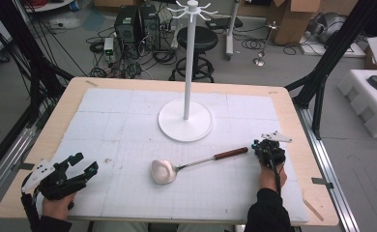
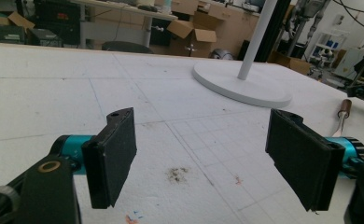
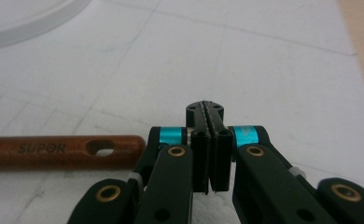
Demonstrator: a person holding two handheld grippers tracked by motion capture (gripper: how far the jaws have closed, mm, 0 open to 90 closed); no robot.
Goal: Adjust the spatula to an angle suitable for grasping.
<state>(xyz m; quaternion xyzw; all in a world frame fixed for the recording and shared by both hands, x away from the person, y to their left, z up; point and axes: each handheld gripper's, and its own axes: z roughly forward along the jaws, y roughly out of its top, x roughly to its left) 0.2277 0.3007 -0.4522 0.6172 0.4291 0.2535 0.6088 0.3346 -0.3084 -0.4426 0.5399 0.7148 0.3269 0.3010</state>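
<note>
Your bench (image 1: 293, 111) carries a white gridded mat that leaves a bare wooden margin along every edge. The only tall obstruction is the white stand (image 1: 185, 120), its round base set toward the far edge at mid-width. The mat between that base and the near edge is open on the left half, and the strip along the right edge is open too.

The ladle (image 1: 186, 166) lies flat at mid-bench, nearer the near edge. Its bowl points toward the near-left, and its brown wooden handle end reaches toward the right edge.

Your right tongs (image 1: 264, 147) sit near the right edge, just beside that handle end. In the right gripper view the handle (image 3: 63, 151) lies to the left of the jaws, close alongside but not between them. The right tongs are fully closed, pad against pad, holding nothing.

Your left tongs (image 1: 82, 163) rest at the near-left corner, well apart from the ladle. Their jaws stand wide apart and hold nothing.
</note>
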